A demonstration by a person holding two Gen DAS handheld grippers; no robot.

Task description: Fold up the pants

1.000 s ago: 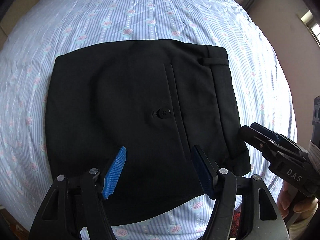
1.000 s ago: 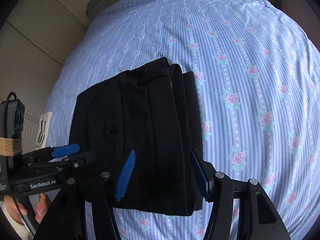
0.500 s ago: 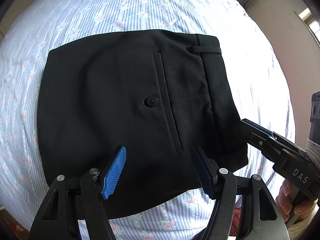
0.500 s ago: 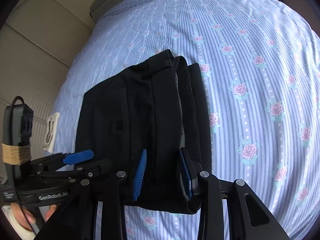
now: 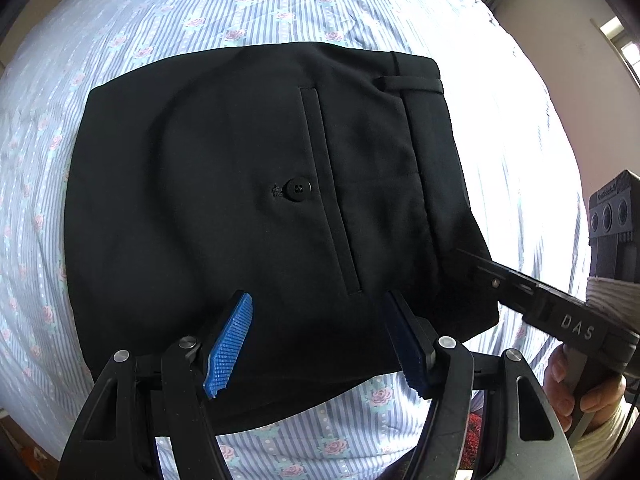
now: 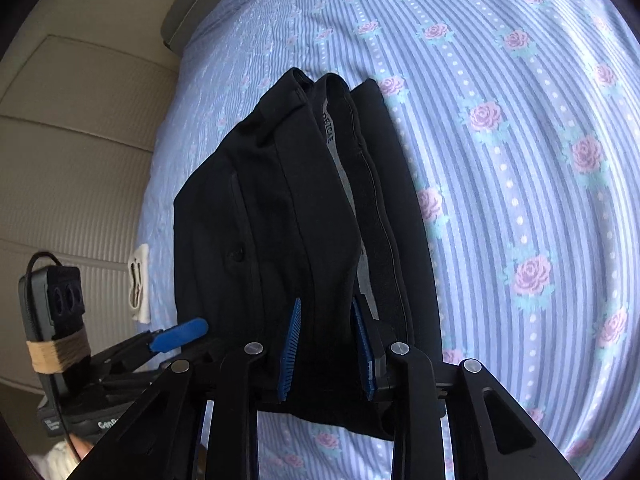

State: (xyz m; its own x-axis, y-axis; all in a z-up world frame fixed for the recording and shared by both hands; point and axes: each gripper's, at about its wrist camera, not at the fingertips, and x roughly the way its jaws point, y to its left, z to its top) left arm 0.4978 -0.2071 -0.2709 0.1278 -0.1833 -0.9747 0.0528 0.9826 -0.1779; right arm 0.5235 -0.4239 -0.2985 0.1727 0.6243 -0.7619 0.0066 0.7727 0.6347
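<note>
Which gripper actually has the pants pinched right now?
The right gripper: its blue pads squeeze the waistband edge of the folded black pants. The left gripper hangs open above them, pads wide apart, gripping nothing.

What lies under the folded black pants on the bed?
The folded black pants rest on the blue striped floral bedsheet, which shows on all sides. The sheet directly beneath is covered, so anything there cannot be seen.

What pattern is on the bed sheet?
Blue and white stripes with pink roses on the bed sheet, clearest in the right wrist view.
</note>
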